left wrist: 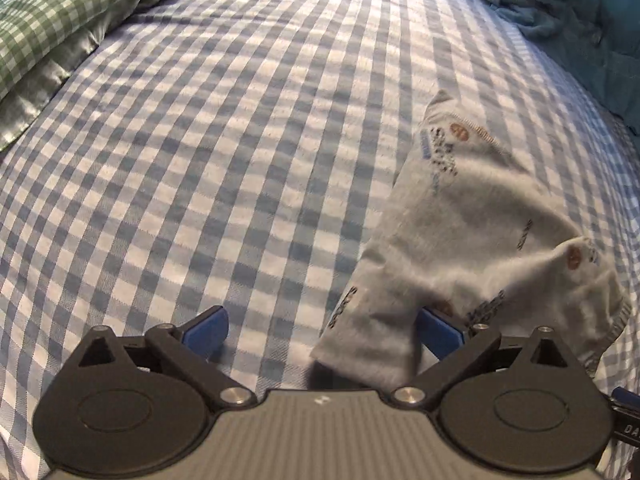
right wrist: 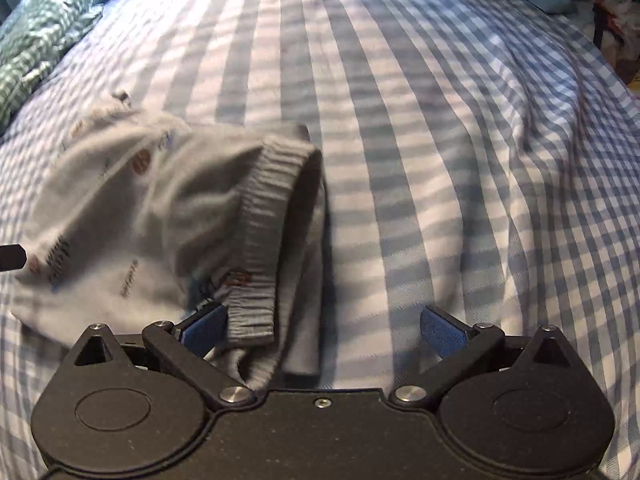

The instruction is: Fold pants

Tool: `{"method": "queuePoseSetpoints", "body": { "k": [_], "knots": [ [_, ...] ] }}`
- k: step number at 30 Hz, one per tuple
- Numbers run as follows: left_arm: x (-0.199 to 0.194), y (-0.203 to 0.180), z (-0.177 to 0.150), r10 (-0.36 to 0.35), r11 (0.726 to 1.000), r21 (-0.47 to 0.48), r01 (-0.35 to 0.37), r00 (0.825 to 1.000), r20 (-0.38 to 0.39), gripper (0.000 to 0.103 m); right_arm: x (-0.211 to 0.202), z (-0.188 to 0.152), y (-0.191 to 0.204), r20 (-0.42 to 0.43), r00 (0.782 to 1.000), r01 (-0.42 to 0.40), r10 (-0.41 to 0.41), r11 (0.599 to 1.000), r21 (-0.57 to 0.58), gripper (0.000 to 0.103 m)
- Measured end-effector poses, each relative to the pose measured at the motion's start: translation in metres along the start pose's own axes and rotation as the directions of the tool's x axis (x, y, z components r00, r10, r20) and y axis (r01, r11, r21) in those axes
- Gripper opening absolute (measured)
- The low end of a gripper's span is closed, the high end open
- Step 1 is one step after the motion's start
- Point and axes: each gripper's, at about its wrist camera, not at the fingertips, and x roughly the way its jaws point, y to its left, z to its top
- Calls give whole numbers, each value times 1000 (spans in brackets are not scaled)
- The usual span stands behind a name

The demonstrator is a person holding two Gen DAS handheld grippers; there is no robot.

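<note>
I'm working over a bed [left wrist: 240, 160] dressed in a blue-and-white checked sheet, with a green checked pillow [left wrist: 52, 32] off at its far left corner. The pants [left wrist: 472, 216] lie on the sheet between my two tools: small, pale grey, printed, and partly bunched. I judge them light, soft and limp, likely to sag and slide against themselves, not fragile. The ribbed waistband [right wrist: 276, 216] looks the firmest place to take hold; a leg hem would be the other.

My left gripper [left wrist: 320, 330] has its jaws spread wide, and a fold of the pants lies across the gap against the right-hand pad, nothing pinched. My right gripper [right wrist: 320, 330] is equally wide apart, with the waistband end lying just inside its left-hand pad, loose and unclamped.
</note>
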Motion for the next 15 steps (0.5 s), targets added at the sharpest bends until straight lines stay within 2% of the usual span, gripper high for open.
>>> {"method": "queuePoseSetpoints", "body": {
  "k": [6,8,11,15],
  "knots": [
    [5,4,-14,-2,997,80,4,1000,-24,102,-2,-26,-8,-4,1000,-10,10,999,-34,102],
    [-2,4,-9,-4,998,66,7,999,-37,102,-8,-28,-9,19,1000,-22,23,999,-36,102],
    [-20,1,10,-29,999,38,28,999,42,102,-25,-25,-8,100,995,-10,15,999,-50,102],
    [-28,-33,42,-64,993,106,50,989,136,103,-34,-5,-6,219,976,7,0,1000,-28,102]
  ]
}}
